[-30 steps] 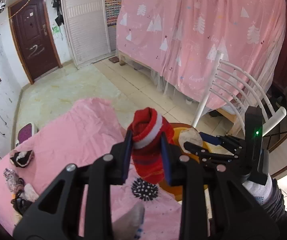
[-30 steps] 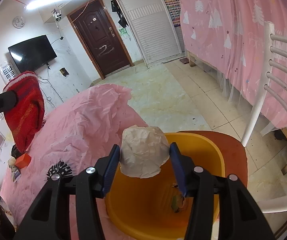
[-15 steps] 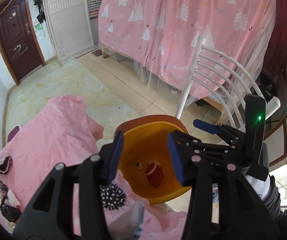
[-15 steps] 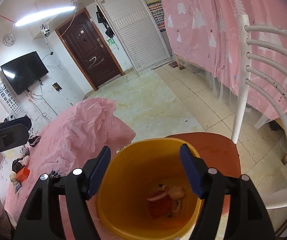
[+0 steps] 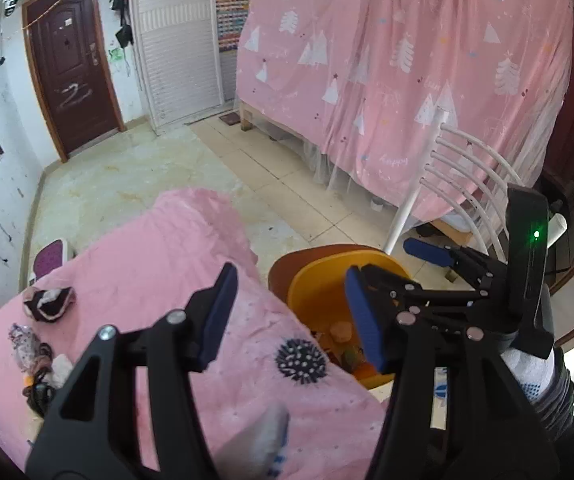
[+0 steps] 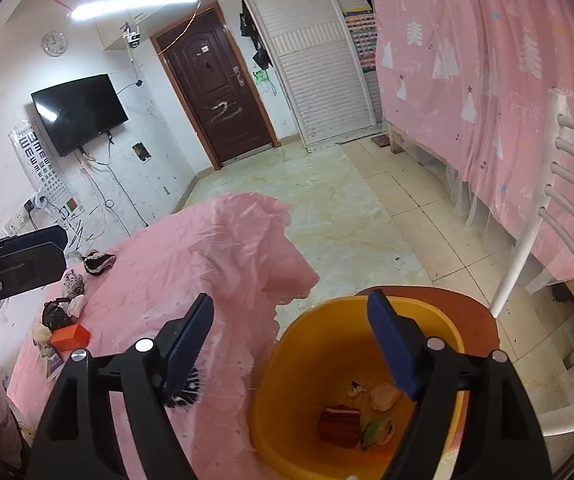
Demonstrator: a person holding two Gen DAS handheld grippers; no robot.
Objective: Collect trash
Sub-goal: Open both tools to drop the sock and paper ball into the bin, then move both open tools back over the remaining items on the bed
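Note:
An orange bin [image 6: 303,344] stands on a brown chair seat beside the pink-covered table [image 6: 191,264]; it also shows in the left wrist view [image 5: 311,292]. Inside lie a red striped sock [image 6: 339,420], a pale paper wad [image 6: 383,394] and other scraps. My right gripper [image 6: 291,344] is open and empty above the bin's left rim. My left gripper [image 5: 291,316] is open and empty over the table edge next to the bin. More trash lies at the table's far left: a dark cloth piece [image 5: 47,304], a crumpled pile [image 5: 35,356] and an orange box [image 6: 70,337].
A white slatted chair back [image 5: 459,184] rises right of the bin. A pink curtain [image 5: 407,60] hangs behind it. Tiled floor [image 6: 327,200], a brown door [image 6: 215,80] and a wall TV [image 6: 79,112] lie beyond the table.
Both grippers opened and dropped their loads into the bin: the left let go of the red sock, the right the pale wad. Both then drew back toward the table.

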